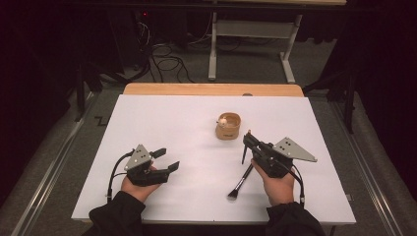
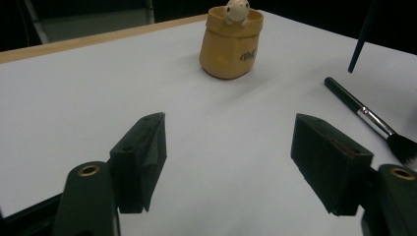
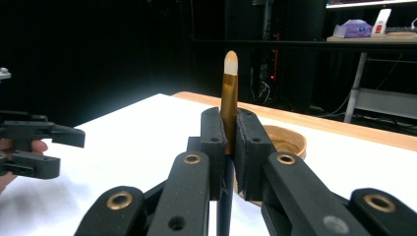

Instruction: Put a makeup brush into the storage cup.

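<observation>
Right gripper view: the right tongs (image 3: pixel 227 147) are clenched on an upright gold-ferruled brush (image 3: pixel 229 98), just before the wooden cup (image 3: pixel 287 140); the left tongs (image 2: pixel 228 162) stand released over the white surface (image 2: pixel 74 108); a black-bristled brush (image 1: pixel 241 183) lies beside the right hand (image 1: pixel 279 186).

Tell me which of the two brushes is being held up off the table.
The gold-banded brush, clamped upright in the right tool; the black-bristled brush lies flat.
</observation>
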{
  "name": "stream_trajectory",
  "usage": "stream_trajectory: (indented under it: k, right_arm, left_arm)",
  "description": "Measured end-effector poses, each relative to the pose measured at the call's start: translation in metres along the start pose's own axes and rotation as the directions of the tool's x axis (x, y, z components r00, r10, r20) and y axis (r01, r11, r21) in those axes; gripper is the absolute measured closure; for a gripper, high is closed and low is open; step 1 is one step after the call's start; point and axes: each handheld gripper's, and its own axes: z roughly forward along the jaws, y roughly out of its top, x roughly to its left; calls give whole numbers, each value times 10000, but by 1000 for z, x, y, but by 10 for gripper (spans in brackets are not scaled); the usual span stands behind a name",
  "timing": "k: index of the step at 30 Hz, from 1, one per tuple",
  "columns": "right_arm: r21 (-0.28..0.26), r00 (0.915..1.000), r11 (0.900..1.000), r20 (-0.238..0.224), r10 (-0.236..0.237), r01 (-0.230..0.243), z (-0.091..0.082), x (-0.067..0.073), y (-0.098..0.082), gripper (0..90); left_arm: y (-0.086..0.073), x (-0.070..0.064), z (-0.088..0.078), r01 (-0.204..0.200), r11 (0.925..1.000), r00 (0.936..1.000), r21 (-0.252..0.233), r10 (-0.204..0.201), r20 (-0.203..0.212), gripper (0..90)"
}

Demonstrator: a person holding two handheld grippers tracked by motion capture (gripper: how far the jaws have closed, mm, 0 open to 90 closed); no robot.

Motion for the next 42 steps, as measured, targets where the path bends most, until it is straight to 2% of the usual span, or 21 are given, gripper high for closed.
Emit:
stream_trajectory:
  k: [9, 12, 15, 18, 20, 29, 36, 42]
  right_arm:
    - [6, 9996, 10000, 283, -28, 28, 6, -1, 2, 853]
    - [9, 9993, 10000, 353, 82, -82, 11, -3, 5, 854]
    - [93, 9989, 9999, 457, 54, -59, 17, -4, 7, 854]
    - [131, 9985, 9997, 513, 200, -207, 22, -7, 10, 853]
    - [182, 9982, 9997, 586, 126, -137, 25, -9, 13, 854]
    - [135, 9948, 9993, 965, 341, -356, 37, -21, 23, 852]
    - [121, 9934, 9997, 1127, 219, -234, 45, -27, 32, 853]
    - [122, 9931, 9998, 1165, 125, -140, 53, -27, 41, 853]
  left_arm:
    - [2, 1, -3, 68, 9999, 9999, -110, -66, 122, 259]
    - [2, 2, -1, 106, 9999, 9997, 38, -107, 202, 221]
    - [2, 2, -2, 131, 9999, 9997, -19, -131, 225, 196]
    - [3, 2, -4, 117, 9999, 9997, -121, -115, 237, 188]
    - [3, 2, -4, 125, 9998, 9995, -132, -122, 276, 176]
    - [2, 0, -1, 30, 10000, 9989, -8, -30, 478, 132]
    - [3, 1, -2, 124, 9999, 9998, -14, -123, 179, 78]
    - [3, 1, -2, 162, 9999, 9997, 13, -162, 173, 41]
